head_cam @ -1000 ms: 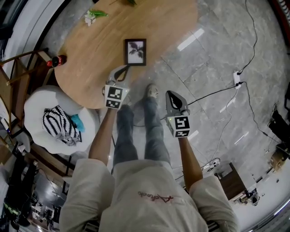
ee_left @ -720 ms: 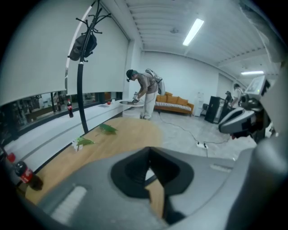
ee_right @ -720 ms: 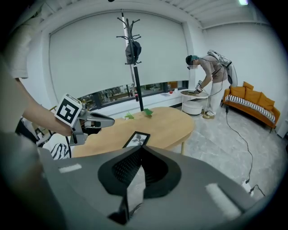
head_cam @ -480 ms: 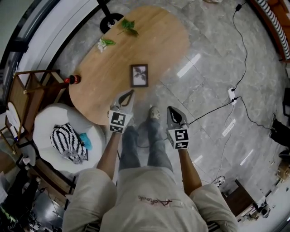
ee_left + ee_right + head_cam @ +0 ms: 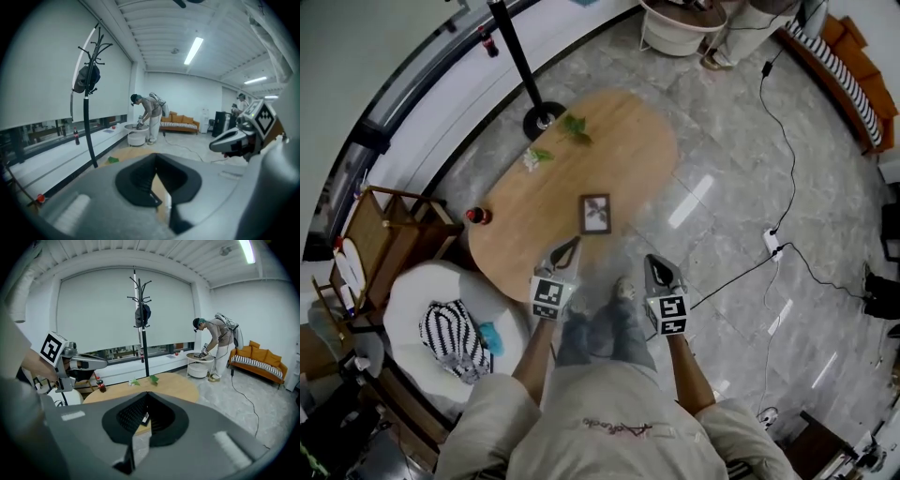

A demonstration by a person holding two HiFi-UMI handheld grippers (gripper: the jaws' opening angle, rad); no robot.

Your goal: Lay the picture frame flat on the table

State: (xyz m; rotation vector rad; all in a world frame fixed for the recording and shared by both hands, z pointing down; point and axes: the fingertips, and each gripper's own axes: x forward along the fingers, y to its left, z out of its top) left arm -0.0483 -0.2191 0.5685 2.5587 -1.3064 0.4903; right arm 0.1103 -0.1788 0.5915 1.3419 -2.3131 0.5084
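The dark picture frame (image 5: 595,214) lies flat near the front edge of the oval wooden table (image 5: 619,141), its print facing up. My left gripper (image 5: 571,244) is shut and empty, hanging over the table's near edge just short of the frame. My right gripper (image 5: 654,262) is also shut and empty; it is off the table, over the grey floor to the right. In the left gripper view the left gripper (image 5: 158,180) shows closed jaws with table wood beyond. In the right gripper view the right gripper (image 5: 147,405) points at the table (image 5: 168,385).
A red-capped bottle (image 5: 475,216) stands at the table's left end, and green sprigs (image 5: 575,127) lie at its far side. A black coat stand (image 5: 534,117) rises behind. A white chair with a striped cushion (image 5: 450,328) sits at the left. Cables and a power strip (image 5: 771,242) cross the floor at the right.
The head view has pulled back and up, so the table looks smaller and farther. Both grippers have drawn away from the frame, which stays flat on the table.
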